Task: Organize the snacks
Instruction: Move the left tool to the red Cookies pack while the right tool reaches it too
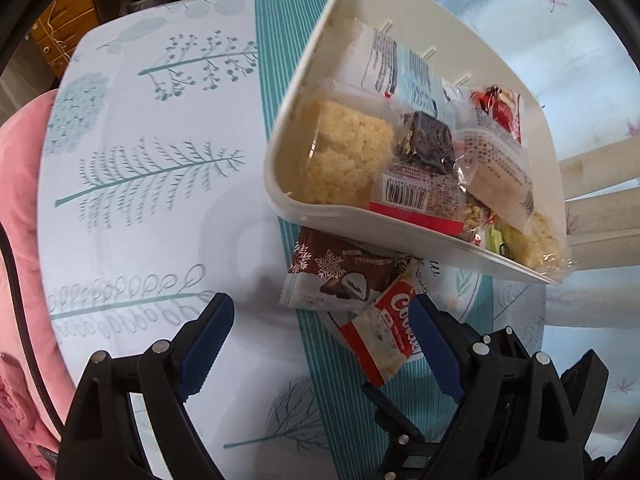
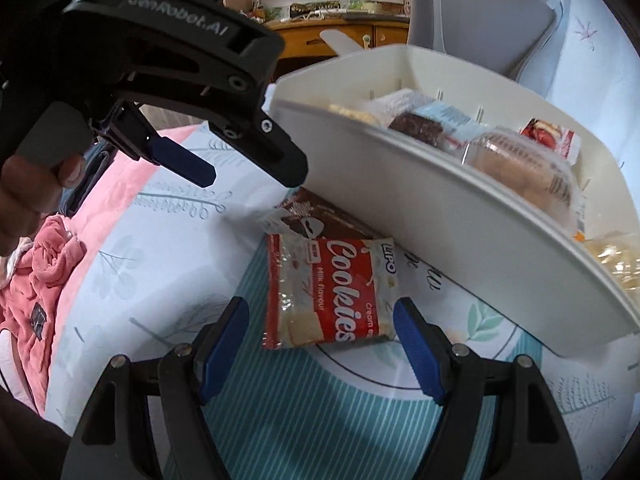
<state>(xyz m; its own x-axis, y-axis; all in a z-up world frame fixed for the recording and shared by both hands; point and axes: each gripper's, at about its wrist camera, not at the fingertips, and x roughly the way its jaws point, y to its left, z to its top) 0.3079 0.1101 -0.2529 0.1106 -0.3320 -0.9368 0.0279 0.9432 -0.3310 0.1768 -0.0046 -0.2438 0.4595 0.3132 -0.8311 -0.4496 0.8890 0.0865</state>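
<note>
A white bin [image 1: 316, 60] full of wrapped snacks sits on the patterned tablecloth; it also shows in the right wrist view [image 2: 460, 236]. A red "Cookies" packet [image 2: 332, 292] lies on the cloth in front of the bin, with a brown chocolate-pie packet [image 2: 316, 216] behind it, partly under the bin's edge. My right gripper [image 2: 320, 312] is open, its blue pads on either side of the cookies packet. My left gripper [image 1: 324, 312] is open and empty, above the cloth, with the cookies packet [image 1: 384, 332] and brown packet [image 1: 340, 276] near its right finger. The left gripper also shows in the right wrist view [image 2: 240, 164].
A pink cushion or blanket [image 1: 20, 208] lies at the table's left edge. A grey chair back [image 2: 488, 12] stands behind the bin. A wooden cabinet [image 2: 352, 36] is at the back. White slats [image 1: 600, 184] show at the right.
</note>
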